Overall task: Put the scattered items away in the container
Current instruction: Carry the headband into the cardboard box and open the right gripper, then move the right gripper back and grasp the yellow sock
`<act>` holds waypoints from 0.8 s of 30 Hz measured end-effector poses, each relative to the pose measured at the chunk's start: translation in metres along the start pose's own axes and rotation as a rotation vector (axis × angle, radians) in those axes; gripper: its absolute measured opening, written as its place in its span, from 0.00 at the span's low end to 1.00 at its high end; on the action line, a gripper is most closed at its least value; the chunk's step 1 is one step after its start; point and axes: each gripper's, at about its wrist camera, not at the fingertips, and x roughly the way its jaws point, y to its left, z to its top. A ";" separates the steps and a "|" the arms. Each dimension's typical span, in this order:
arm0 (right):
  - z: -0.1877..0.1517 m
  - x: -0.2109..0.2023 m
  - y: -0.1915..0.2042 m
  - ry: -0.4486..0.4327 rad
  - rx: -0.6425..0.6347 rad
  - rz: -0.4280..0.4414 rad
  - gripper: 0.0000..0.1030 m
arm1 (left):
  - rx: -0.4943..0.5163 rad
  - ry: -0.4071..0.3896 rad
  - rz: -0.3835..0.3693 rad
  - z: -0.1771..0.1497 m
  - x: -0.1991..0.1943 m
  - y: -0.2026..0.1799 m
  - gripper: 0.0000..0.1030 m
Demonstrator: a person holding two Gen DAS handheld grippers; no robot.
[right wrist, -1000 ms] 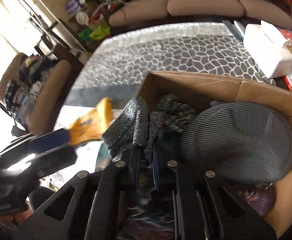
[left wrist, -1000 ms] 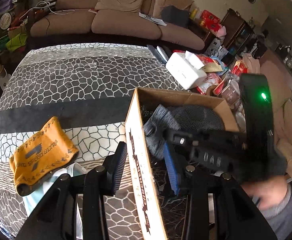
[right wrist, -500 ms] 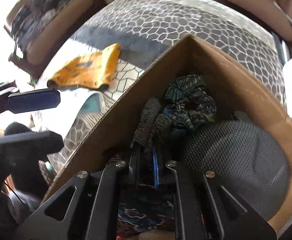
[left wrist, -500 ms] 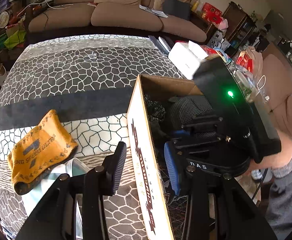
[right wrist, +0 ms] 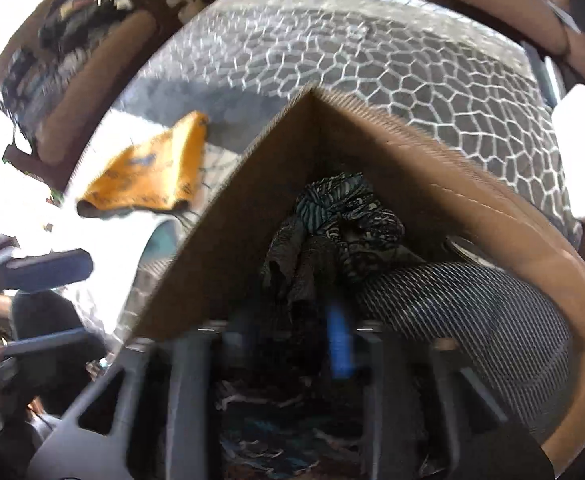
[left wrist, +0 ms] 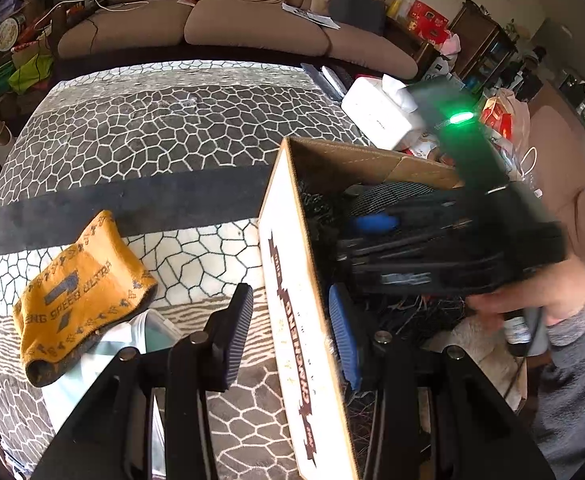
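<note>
Sock of orange knit with grey lettering [left wrist: 80, 292] lies flat on the worktop left of the brown cardboard box [left wrist: 292, 280]; soft and light, best pinched mid-fold. Left gripper [left wrist: 288, 316] jaws straddle the box wall, apart; right gripper [right wrist: 292, 324] jaws blurred inside, cannot tell.

A lived-in home living room. A tan cushioned sofa [left wrist: 228, 28] lines the far wall, with papers and a dark cushion left on its seat. A patterned grey rug or cover [left wrist: 152, 128] (honeycomb print) spreads in front. A white tissue box [left wrist: 376, 116], snack packets and dark wooden shelving [left wrist: 480, 48] crowd the right side; an armchair [right wrist: 64, 92] stands by a bright window.
</note>
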 end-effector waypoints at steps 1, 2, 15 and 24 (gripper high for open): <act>-0.002 -0.008 0.000 -0.016 -0.001 -0.008 0.44 | -0.005 -0.001 0.000 -0.001 -0.001 0.002 0.39; -0.005 -0.016 -0.001 -0.035 0.006 -0.015 0.45 | -0.011 -0.001 0.001 -0.003 -0.003 0.005 0.39; -0.069 -0.128 0.056 -0.402 0.084 0.032 0.46 | -0.066 -0.094 0.059 -0.058 -0.075 0.094 0.72; -0.052 -0.084 0.162 -0.365 0.010 0.122 0.46 | -0.375 -0.075 0.210 -0.116 -0.107 0.239 0.72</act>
